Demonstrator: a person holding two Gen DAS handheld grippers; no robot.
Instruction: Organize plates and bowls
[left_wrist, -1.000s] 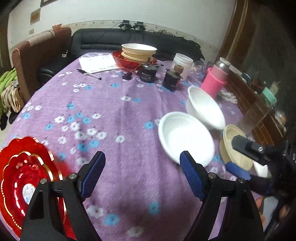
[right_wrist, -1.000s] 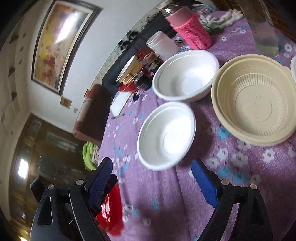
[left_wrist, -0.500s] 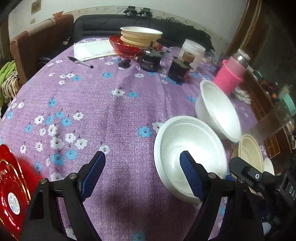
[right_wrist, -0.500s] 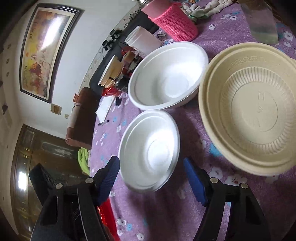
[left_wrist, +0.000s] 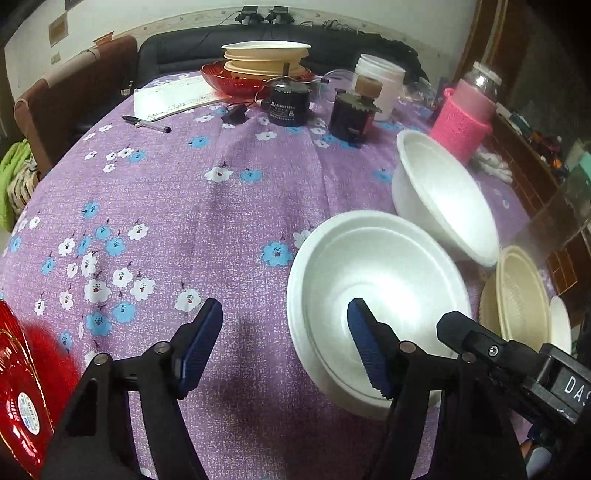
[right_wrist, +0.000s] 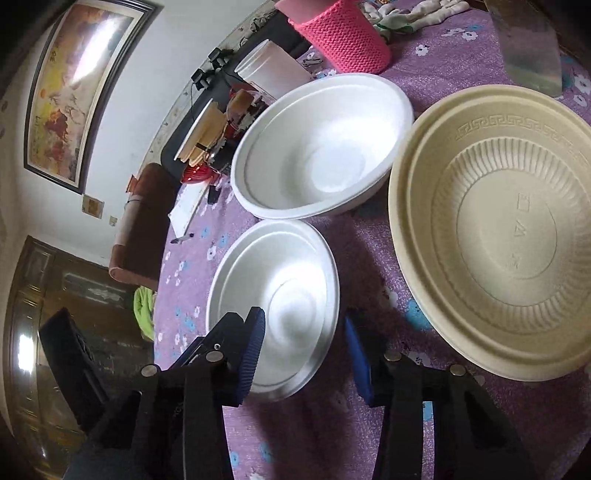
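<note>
A small white foam bowl (left_wrist: 373, 280) (right_wrist: 280, 295) sits on the purple flowered tablecloth. A larger white foam bowl (left_wrist: 443, 195) (right_wrist: 325, 147) stands just behind it. A cream plastic bowl (left_wrist: 517, 291) (right_wrist: 498, 236) lies to the right. My left gripper (left_wrist: 284, 343) is open, its right finger over the small bowl's near rim. My right gripper (right_wrist: 303, 354) is open, its jaws straddling the small bowl's near rim. A red plate (left_wrist: 18, 387) lies at the lower left.
At the far side stand a stack of cream bowls on a red dish (left_wrist: 266, 62), two dark jars (left_wrist: 288, 103), a white tub (left_wrist: 376, 85) and a pink-sleeved jar (left_wrist: 465, 118). Paper and a pen (left_wrist: 147, 123) lie far left. A glass (right_wrist: 528, 48) stands at right.
Both grippers have moved in toward the small white bowl. The right gripper's jaws now straddle its rim, and the left gripper's right finger has come over it.
</note>
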